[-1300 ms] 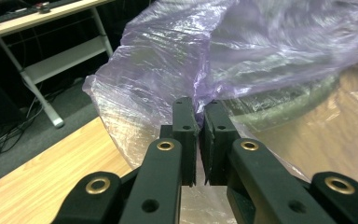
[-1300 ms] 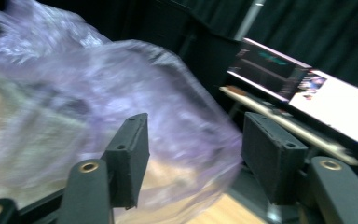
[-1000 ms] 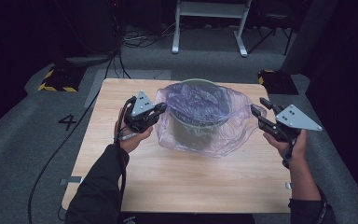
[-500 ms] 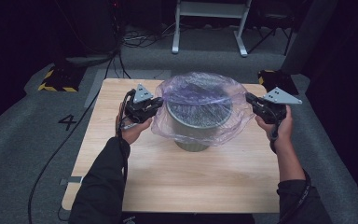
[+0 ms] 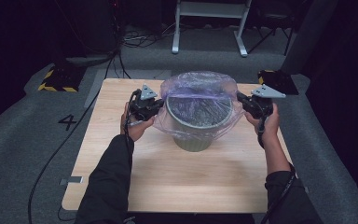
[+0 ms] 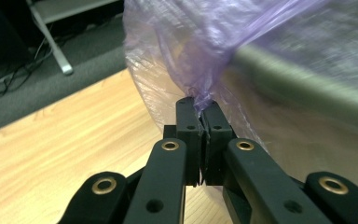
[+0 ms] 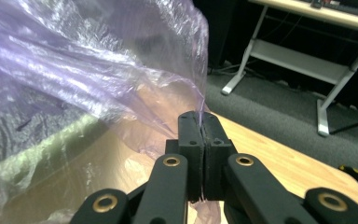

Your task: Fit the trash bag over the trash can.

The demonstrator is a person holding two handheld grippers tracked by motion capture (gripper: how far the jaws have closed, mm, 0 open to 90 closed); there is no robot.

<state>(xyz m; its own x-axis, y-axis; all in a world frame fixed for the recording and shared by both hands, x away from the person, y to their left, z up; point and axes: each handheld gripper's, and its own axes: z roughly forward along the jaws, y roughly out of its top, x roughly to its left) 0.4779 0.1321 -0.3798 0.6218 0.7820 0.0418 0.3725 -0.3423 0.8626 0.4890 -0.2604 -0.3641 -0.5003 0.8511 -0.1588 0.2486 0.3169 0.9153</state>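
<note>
Bin (image 5: 196, 135): grey-green, round, upright near the middle of the table (image 5: 168, 177), a little toward the far edge; I take it as my landmark
Bag (image 5: 198, 88): thin purple film stretched over the bin's mouth, its skirt hanging down the outside of the wall on both sides and ballooning above the far rim
My left gripper (image 5: 157, 106): just beside the bin on its left, at rim height; jaws pressed together with a gathered tuck of the bag (image 6: 200, 93) pinched between the tips
My right gripper (image 5: 240, 99): just beside the bin on its right, also about rim height; jaws pressed together on a fold of the bag (image 7: 186, 93) that rises from the tips
Which way the bin lies: straight between my two grippers, inward from each; the line from one pinch to the other runs across the bin's mouth, left to right
Nearer hand: neither by much; both sit close against the bin's sides
Bag's stretch: taut across the rim (image 6: 303, 79) along that same line, slack toward the far side
Step in hand, as I judge it: seating the bag's hem down around the bin's rim
Next move calls for: both pinches drawn downward along the bin's outer wall, evenly, or the film may tear or slip off one side
</note>
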